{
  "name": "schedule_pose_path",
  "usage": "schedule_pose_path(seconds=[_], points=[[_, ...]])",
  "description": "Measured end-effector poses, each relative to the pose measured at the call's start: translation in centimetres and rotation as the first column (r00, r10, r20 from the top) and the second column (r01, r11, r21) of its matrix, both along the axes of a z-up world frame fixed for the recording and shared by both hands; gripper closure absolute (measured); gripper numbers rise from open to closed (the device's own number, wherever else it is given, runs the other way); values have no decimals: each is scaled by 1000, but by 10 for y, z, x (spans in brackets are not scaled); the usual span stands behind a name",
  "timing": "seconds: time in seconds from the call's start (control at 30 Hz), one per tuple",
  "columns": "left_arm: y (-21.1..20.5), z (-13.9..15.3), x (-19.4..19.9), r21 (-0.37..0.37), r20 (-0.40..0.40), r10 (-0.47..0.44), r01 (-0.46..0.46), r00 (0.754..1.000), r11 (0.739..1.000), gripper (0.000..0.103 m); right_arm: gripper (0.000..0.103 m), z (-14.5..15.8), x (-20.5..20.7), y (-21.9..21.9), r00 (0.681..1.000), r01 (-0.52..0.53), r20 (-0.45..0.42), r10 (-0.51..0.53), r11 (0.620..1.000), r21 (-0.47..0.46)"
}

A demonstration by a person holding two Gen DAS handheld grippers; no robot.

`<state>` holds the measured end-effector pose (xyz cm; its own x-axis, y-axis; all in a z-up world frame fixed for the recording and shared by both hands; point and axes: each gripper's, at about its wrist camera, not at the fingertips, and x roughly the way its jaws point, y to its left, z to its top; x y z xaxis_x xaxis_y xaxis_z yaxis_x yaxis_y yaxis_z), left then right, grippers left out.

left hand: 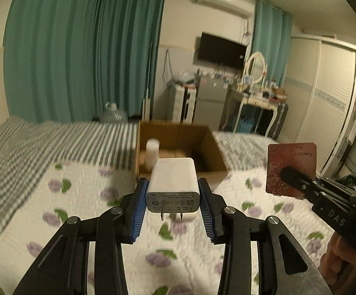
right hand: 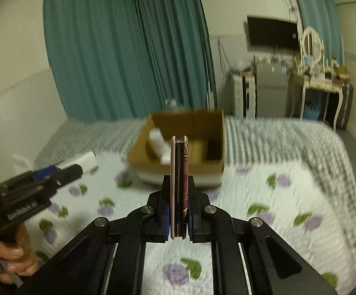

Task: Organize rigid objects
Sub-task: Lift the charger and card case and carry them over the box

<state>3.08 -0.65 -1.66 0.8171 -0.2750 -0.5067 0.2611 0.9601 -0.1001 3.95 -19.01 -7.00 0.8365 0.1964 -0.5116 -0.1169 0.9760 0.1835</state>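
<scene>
My left gripper [left hand: 173, 184] is shut on a white wall charger [left hand: 174, 182], prongs toward the camera, held above the bed. My right gripper [right hand: 179, 182] is shut on a thin phone in a dark red rose-pattern case [right hand: 179, 172], held edge-on; the case also shows in the left wrist view [left hand: 291, 169] at the right. An open cardboard box [left hand: 180, 145] sits on the bed ahead of both grippers; it also shows in the right wrist view [right hand: 178, 142]. A white bottle [left hand: 152, 152] stands inside it at the left.
A floral quilt [left hand: 84, 196] covers the near bed, a striped blanket [left hand: 55, 142] the far part. Teal curtains [left hand: 84, 49], a small fridge [left hand: 210, 98], a dressing table with mirror [left hand: 254, 93] and a wardrobe [left hand: 325, 93] stand behind. A white roll [right hand: 84, 162] lies left on the bed.
</scene>
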Motion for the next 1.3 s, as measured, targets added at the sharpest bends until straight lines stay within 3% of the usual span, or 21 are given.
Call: schedule_pose_path(seconds=[0.33, 0.67, 0.97, 1.3], points=[[-12, 69, 20, -40, 185, -15, 23, 983, 999, 62, 93, 80, 6, -4, 975, -12, 220, 22, 999, -48], [-34, 78, 78, -32, 237, -38, 47, 971, 998, 62, 93, 103, 54, -5, 950, -4, 310, 31, 996, -88], [-51, 40, 151, -23, 168, -45, 49, 985, 999, 62, 93, 77, 124, -8, 955, -6, 294, 35, 995, -101], [-65, -46, 212, 41, 11, -60, 60, 998, 997, 62, 93, -14, 208, -8, 991, -70, 108, 84, 989, -127]])
